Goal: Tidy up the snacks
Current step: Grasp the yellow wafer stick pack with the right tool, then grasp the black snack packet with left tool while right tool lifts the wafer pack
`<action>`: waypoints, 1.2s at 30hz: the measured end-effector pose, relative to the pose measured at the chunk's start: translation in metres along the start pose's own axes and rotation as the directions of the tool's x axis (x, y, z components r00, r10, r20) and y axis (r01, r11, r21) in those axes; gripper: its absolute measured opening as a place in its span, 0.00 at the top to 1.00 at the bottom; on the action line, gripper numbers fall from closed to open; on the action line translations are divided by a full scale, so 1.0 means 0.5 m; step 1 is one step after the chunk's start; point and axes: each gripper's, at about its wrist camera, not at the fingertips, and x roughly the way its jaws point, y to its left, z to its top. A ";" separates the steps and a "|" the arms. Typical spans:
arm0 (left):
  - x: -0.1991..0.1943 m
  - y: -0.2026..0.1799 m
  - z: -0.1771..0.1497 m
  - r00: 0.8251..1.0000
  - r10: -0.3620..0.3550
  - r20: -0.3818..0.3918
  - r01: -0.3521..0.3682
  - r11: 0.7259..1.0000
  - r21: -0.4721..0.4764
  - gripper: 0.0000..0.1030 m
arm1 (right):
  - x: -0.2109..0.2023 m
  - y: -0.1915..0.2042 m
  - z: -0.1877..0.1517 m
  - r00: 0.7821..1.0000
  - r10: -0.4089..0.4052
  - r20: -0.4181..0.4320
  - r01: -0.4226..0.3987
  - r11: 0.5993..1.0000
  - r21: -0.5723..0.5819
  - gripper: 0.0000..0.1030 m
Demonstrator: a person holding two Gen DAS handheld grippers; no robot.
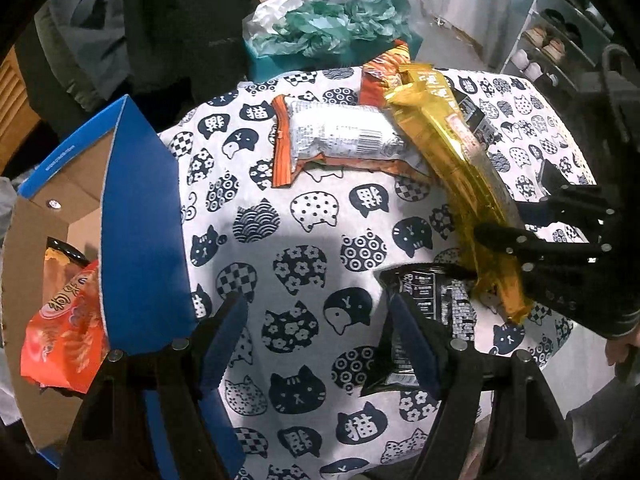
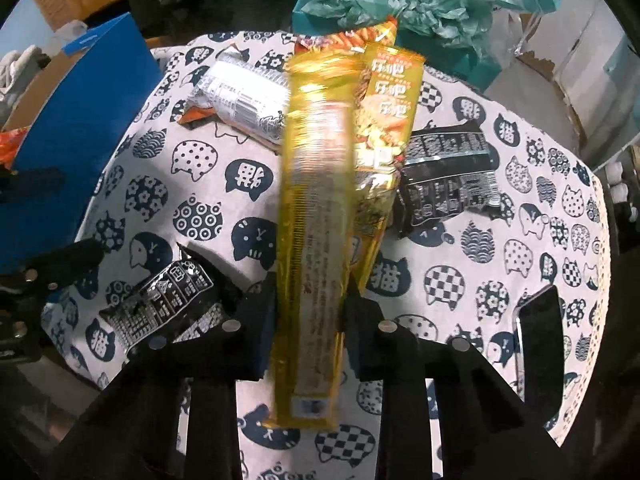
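My right gripper [image 2: 310,320] is shut on a long gold snack packet [image 2: 316,184], clamping it near its lower end; the packet points away over the table. In the left wrist view the same gripper [image 1: 524,220] pinches the gold packet [image 1: 452,140] at the right. A second gold packet [image 2: 386,132] lies right beside it. My left gripper [image 1: 320,344] is open over the cat-print cloth [image 1: 300,240], its right finger over the edge of a black packet [image 1: 436,300]. A silver-and-orange packet [image 1: 340,136] and an orange packet [image 1: 380,76] lie further back.
A blue cardboard box [image 1: 140,216] stands open at the table's left edge with red-orange snack bags [image 1: 60,336] inside. Another black packet [image 2: 448,176] lies right of the gold ones. A dark phone [image 2: 540,340] rests near the right edge. Crumpled green bags [image 1: 340,28] sit behind the table.
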 end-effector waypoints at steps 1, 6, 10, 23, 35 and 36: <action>0.000 -0.003 0.001 1.000 -0.005 -0.001 0.005 1.000 0.000 0.26 | -0.007 -0.004 -0.003 1.000 0.002 0.002 -0.002 1.000 -0.002 0.74; 0.005 -0.025 0.003 0.999 -0.049 -0.014 0.049 0.999 0.001 0.23 | -0.030 -0.037 -0.022 1.000 0.004 0.005 -0.004 1.000 0.028 0.74; 0.018 -0.046 0.004 0.994 -0.095 -0.044 0.095 0.995 -0.008 0.23 | -0.030 -0.073 -0.046 1.000 -0.008 -0.011 0.008 0.998 0.056 0.74; 0.069 -0.127 -0.009 0.976 -0.168 -0.142 0.170 0.985 0.007 0.21 | 0.015 -0.142 -0.093 0.997 0.027 -0.068 -0.017 0.990 0.141 0.71; 0.140 -0.151 -0.023 0.978 -0.092 -0.188 0.107 0.992 0.073 0.19 | 0.063 -0.163 -0.081 0.995 0.073 -0.072 -0.059 0.981 0.183 0.66; 0.142 -0.154 -0.022 0.978 -0.086 -0.188 0.104 0.991 0.085 0.23 | 0.069 -0.163 -0.080 0.995 0.073 -0.074 -0.058 0.981 0.183 0.66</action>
